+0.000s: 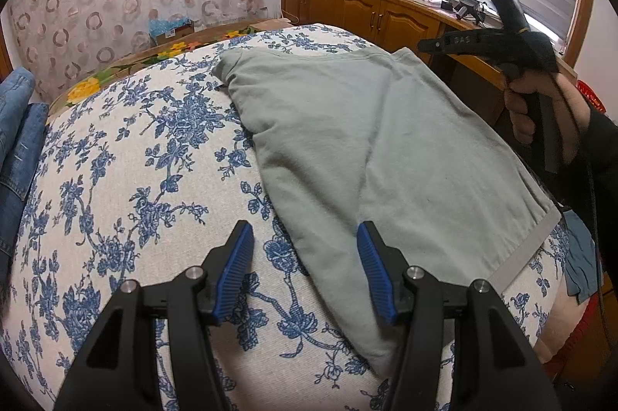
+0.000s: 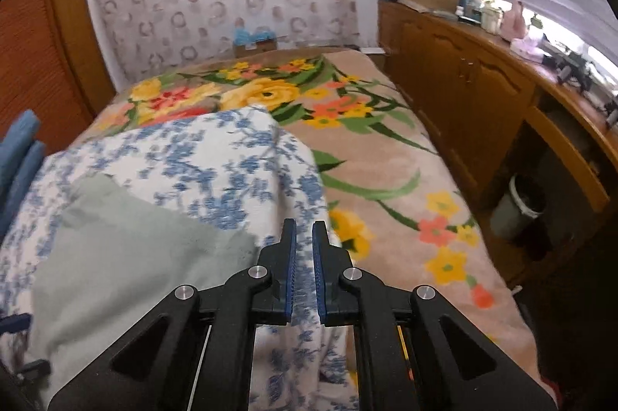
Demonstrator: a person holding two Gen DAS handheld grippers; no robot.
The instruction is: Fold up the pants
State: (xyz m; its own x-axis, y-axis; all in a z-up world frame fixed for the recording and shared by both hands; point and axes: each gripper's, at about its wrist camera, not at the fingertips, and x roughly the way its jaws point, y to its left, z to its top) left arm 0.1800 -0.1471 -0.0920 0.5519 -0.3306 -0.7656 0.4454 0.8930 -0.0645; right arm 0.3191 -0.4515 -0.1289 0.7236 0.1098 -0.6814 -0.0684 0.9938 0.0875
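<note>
Has the gray-green pants (image 1: 386,148) laid flat on the blue-flower sheet (image 1: 135,160) of the bed, over toward the right side, likely to give a smooth, soft place for folding. Shows the pale waistband (image 1: 521,248) down by the right edge of the bed, and a narrow corner of the cloth reaching close under the left gripper (image 1: 305,268). Holds that left gripper low over the bed, jaws spread wide with nothing in them, one jaw above the bare sheet and the other above the edge of the pants. Looks ready to come down and pinch that near edge. Holds the right gripper (image 2: 304,268) up in the air in the right hand (image 1: 540,109), beside the far right part of the pants and not touching them, jaws pressed almost together with only a thin gap and nothing pinched. Looks blurry in the right view, so probably swinging over to find its own spot. Cannot tell how many layers of cloth lie there, so hard to say how far along the folding is. Has some blue jeans (image 1: 15,140) at the left edge of the bed, well apart from the pants, maybe kept out of the way. Needs a grab on the pants only, not the sheet under them, or the sheet may lift too.
</note>
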